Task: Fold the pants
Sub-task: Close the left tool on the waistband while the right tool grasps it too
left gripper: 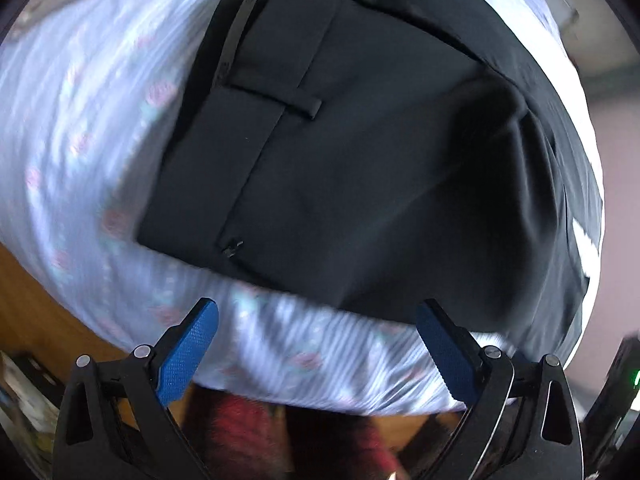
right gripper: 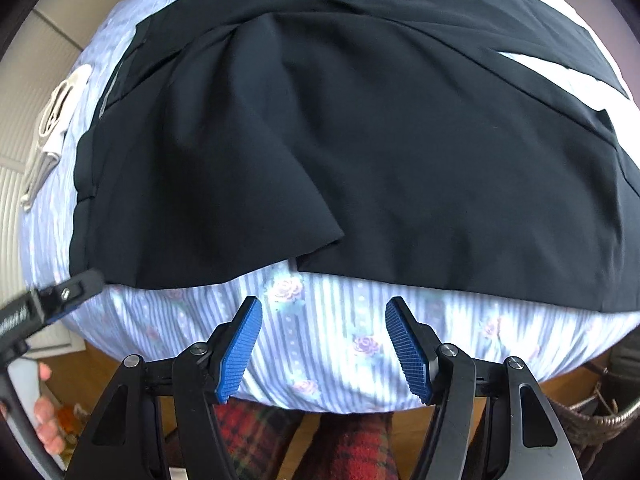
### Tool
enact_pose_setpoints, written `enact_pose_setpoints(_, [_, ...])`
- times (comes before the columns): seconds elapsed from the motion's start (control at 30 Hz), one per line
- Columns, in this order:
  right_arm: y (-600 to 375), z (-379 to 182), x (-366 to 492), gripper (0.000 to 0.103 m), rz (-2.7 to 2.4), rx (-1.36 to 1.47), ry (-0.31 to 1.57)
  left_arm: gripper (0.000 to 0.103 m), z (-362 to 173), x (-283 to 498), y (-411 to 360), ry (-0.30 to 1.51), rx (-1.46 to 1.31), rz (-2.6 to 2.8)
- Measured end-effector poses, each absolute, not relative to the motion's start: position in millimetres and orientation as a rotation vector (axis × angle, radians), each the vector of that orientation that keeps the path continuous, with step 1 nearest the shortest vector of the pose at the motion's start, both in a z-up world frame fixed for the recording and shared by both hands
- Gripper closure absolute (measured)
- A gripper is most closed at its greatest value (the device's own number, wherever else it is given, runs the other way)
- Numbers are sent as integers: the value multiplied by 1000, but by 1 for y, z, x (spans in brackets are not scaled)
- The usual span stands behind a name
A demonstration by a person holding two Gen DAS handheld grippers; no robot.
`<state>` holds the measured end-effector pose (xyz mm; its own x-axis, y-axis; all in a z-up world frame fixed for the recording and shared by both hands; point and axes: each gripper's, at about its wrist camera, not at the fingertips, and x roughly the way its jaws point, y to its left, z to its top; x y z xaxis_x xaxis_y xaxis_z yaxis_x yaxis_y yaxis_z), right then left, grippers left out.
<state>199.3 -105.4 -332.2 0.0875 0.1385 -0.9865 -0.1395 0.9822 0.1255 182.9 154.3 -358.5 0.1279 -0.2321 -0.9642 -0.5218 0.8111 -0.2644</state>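
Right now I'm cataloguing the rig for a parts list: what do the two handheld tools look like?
Both match. The left tool and right tool each have two black fingers with ribbed blue pads, on black linkage arms with triangular cut-outs joined by round silver pivot pins. A small green light shows in the left wrist view.

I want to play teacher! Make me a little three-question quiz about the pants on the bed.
1. True or false: the black pants lie on a striped, flowery bedsheet.
2. Is the right hand-held gripper A) shut on the pants, or B) open with nothing between its blue pads?
3. Fill in: the left hand-held gripper is ____ too.

Key: 1 true. 2 B. 3 open.
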Motion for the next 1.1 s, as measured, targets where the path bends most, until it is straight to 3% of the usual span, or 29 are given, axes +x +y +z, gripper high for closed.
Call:
enact_pose_setpoints(0.13, [-103,-335,199,38,218,-8,1478,9,-381,195,152,1476,-736,286])
enact_pose_setpoints(0.23, [-108,-334,201,38,206,-10,1474,25,-390,200,148,1490,-739,293])
enact_pose_setpoints(0.27, [-111,-335,201,38,194,-10,1474,34,-391,201,146,1489,-733,292])
enact_pose_setpoints(0.3, [-112,-335,203,38,186,0,1476,52,-390,202,146,1485,-738,285])
enact_pose_setpoints(0.33, [-113,-336,204,38,182,10,1479,61,-388,202,145,1481,-745,276])
enact_pose_setpoints(0.37, [-116,-337,205,38,178,18,1482,77,-384,202,147,1484,-732,288])
enact_pose_setpoints(0.47, [-121,-338,204,39,183,30,1491,95,-365,202,155,1445,-746,266])
enact_pose_setpoints(0.7, [-109,-333,208,41,230,61,1471,96,-297,206,173,1292,-689,205])
enact_pose_setpoints(0.87, [-90,-334,224,51,257,20,1435,96,-273,212,170,1236,-597,171])
enact_pose_setpoints(0.97, [-85,-333,235,68,256,8,1420,96,-261,217,172,1219,-613,160])
enact_pose_setpoints(1.03, [-84,-324,239,94,266,30,1408,96,-254,213,172,1215,-608,153])
enact_pose_setpoints(1.1, [-88,-305,240,97,256,52,1369,96,-246,217,173,1209,-603,145])
